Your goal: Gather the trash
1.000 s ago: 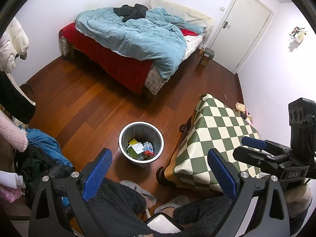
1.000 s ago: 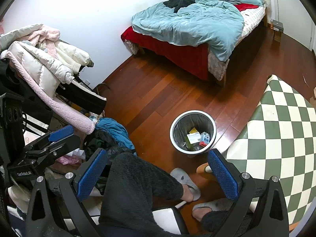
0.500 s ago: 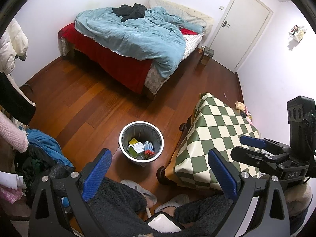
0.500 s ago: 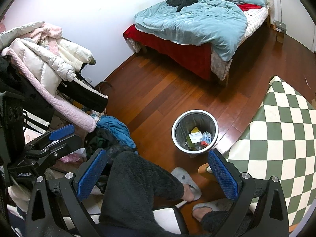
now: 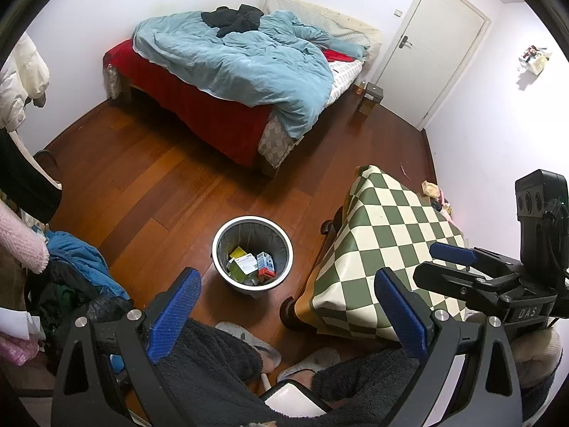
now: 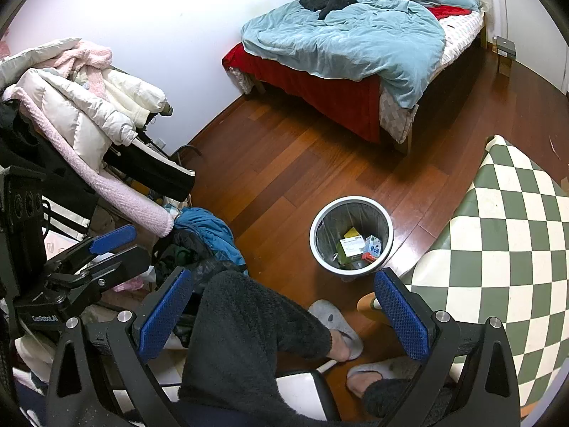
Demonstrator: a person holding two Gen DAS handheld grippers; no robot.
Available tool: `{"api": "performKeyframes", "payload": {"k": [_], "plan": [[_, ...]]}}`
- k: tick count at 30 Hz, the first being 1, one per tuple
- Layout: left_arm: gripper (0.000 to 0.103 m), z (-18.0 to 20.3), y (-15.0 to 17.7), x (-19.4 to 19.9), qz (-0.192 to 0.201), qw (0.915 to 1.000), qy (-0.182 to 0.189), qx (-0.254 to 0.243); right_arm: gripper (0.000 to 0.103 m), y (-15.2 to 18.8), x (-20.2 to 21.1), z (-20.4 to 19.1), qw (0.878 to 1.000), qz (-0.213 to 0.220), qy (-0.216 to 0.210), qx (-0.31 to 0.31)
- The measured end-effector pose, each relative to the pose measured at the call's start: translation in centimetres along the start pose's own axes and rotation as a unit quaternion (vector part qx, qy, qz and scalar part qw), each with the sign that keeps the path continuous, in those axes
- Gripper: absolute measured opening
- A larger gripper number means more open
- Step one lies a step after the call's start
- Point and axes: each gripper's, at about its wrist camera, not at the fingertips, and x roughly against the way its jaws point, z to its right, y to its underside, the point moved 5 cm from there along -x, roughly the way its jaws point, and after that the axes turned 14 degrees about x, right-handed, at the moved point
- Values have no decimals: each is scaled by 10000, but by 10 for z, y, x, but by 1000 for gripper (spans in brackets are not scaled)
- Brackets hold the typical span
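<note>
Bedroom, wood floor [image 5: 149, 185]. Round white-rimmed trash bin [image 5: 252, 254] upright beside checkered table [image 5: 387, 235], mouth up; holds small cartons [image 5: 265, 263], seemingly lying flat. Left gripper [image 5: 284, 311], right gripper [image 6: 282, 311] both spread wide, empty.

One bin [image 5: 252, 254], one bed [image 5: 245, 71], one checkered table [image 5: 387, 242], two slippers [image 6: 338, 323].

The bin [image 5: 252, 254] stands on the floor [image 5: 142, 185] between bed [image 5: 231, 82] and table [image 5: 387, 249].
</note>
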Motion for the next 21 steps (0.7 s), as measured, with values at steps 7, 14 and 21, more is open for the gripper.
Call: {"api": "performKeyframes", "payload": {"k": [7,14,21], "plan": [[100,-1,0,1,-3,10000,4,13,103,4,-2,-5,10000,-34,-20,52],[100,-3,-1,0,-2,10000,-9,19,103,3,-4,-7,10000,-47,-20,55],[100,-6,2,3,11,10000,-26,38,103,5,-6,-11,9999,-74,-40,84]]}}
